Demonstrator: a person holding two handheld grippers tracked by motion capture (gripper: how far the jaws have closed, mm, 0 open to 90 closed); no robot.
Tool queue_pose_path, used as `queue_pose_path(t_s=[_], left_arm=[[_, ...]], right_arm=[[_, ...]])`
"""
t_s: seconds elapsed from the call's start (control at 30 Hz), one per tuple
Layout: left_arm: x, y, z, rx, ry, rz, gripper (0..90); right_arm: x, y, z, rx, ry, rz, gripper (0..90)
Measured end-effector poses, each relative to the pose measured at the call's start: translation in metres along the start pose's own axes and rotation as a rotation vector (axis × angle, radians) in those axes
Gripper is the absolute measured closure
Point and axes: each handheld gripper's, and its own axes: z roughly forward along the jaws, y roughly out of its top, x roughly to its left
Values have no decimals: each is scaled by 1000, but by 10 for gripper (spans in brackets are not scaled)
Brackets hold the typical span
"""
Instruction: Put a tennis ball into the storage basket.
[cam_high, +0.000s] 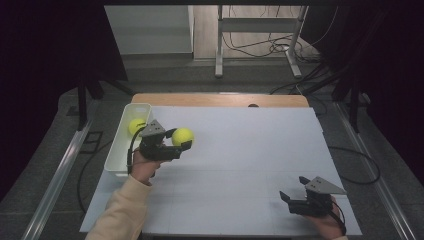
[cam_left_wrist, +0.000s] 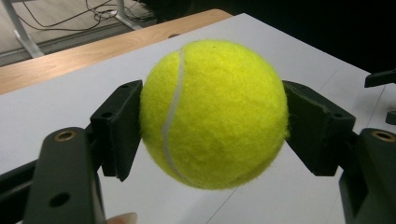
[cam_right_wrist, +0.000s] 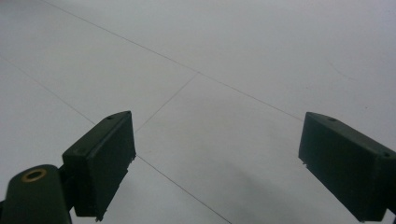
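Observation:
A yellow tennis ball (cam_high: 183, 136) (cam_left_wrist: 214, 112) sits between the jaws of my left gripper (cam_high: 180, 141) (cam_left_wrist: 212, 122), which is shut on it and holds it above the white table sheet (cam_high: 240, 165), just right of the bin. Both black pads press the ball's sides. A second yellow ball (cam_high: 135, 125) lies in the white bin (cam_high: 117, 152) at the table's left edge. My right gripper (cam_high: 295, 189) (cam_right_wrist: 217, 163) rests low near the front right corner, open, with bare white sheet between its jaws.
The bin runs along the left side of the sheet. A wooden table edge (cam_high: 220, 99) shows at the back. Beyond it stand a metal desk frame (cam_high: 260, 35) and loose cables on the floor. Dark curtains flank both sides.

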Motion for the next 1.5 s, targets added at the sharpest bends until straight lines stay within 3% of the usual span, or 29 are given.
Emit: queue_pose_path(t_s=[1.5], left_arm=[[38, -5, -50, -70, 110, -90, 264]], right_arm=[[0, 0, -1, -3, 0, -2, 112]])
